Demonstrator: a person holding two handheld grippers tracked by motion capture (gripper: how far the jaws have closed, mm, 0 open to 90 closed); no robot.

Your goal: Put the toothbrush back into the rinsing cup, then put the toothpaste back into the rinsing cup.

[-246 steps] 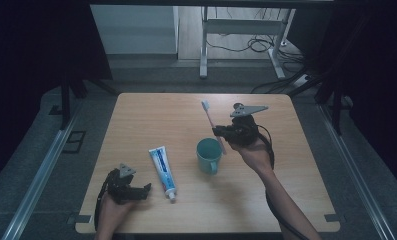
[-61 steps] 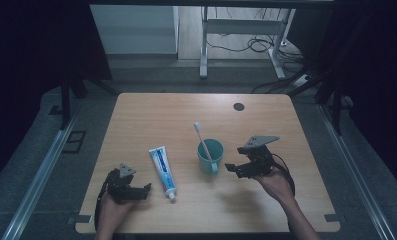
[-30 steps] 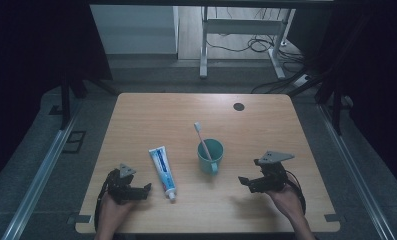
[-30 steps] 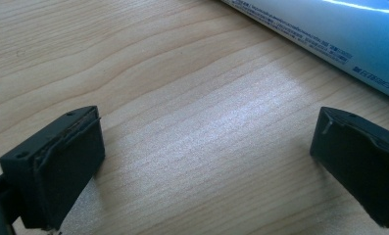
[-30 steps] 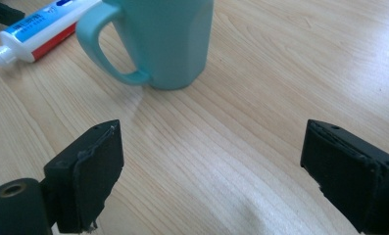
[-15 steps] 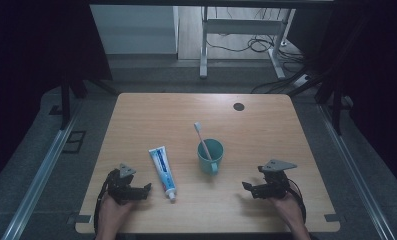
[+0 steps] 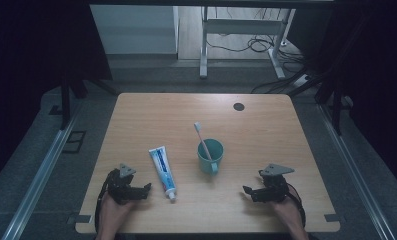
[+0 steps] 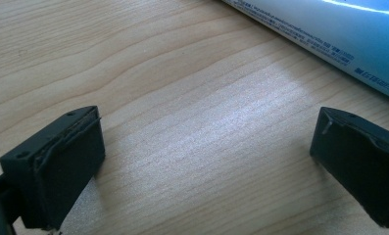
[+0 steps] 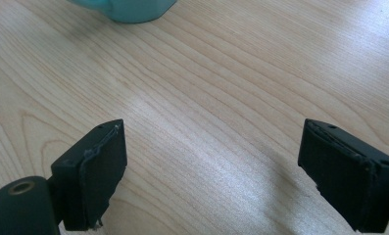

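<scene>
Pale wood tabletop [image 7: 266,125] stands on a grey floor, with cables and a table frame behind. Near its middle sits a teal cup [image 7: 210,157], upright, a toothbrush [image 7: 202,140] leaning in it with its head up and away from the person. Just left of the cup lies a toothpaste tube [image 7: 162,166], cap toward the person. The right claw [image 7: 252,192] rests near the front edge, released and grasping nothing; the left claw [image 7: 142,189] lies just beside the tube's cap end, likewise spread wide.
</scene>
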